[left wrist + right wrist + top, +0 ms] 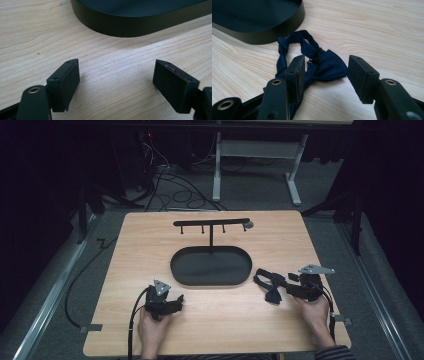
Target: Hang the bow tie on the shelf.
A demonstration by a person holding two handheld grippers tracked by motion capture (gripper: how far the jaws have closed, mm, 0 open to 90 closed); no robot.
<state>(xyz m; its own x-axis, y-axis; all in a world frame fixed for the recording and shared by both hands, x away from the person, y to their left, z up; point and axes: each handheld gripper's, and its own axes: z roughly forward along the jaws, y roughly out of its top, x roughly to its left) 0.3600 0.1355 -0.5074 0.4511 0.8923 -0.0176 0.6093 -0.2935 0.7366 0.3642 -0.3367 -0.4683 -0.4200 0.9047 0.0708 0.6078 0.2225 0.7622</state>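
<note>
a: largest first. pale wooden worktop (pixel 125 330), seen from the high view. at centre, black oval tray (pixel 210 266) with a hanger bar (pixel 211 222) raised on a post behind it.

b: then the tools?

a: left tool (pixel 176 300) resting near the front edge, short of the tray; in the left gripper view (pixel 116 77) set wide, bare wood between the jaws, nothing held. right tool (pixel 281 289) level with it on the right; in the right gripper view (pixel 325 72) about three-quarters open, jaws either side of a dark blue bow tie (pixel 325 66), no firm pinch visible.

b: location of the bow tie?

a: flat on the worktop just right of the tray (pixel 269 287), its strap (pixel 287 46) looped toward the tray wall.

b: likely faults from here?

a: closing on one wing alone, so a slack cloth slipping free on the lift. strap trailing under the left jaw, so a snag or drag against the tray rim. too low an approach, so pads scraping wood instead of gathering fabric.

b: hard to make out?

a: contact between the right-hand pad and the cloth, uncertain. lower run of the strap, covered by the left jaw. small hooks under the hanger bar, too fine to count. far end of that bar, pale spot of unclear nature.
</note>
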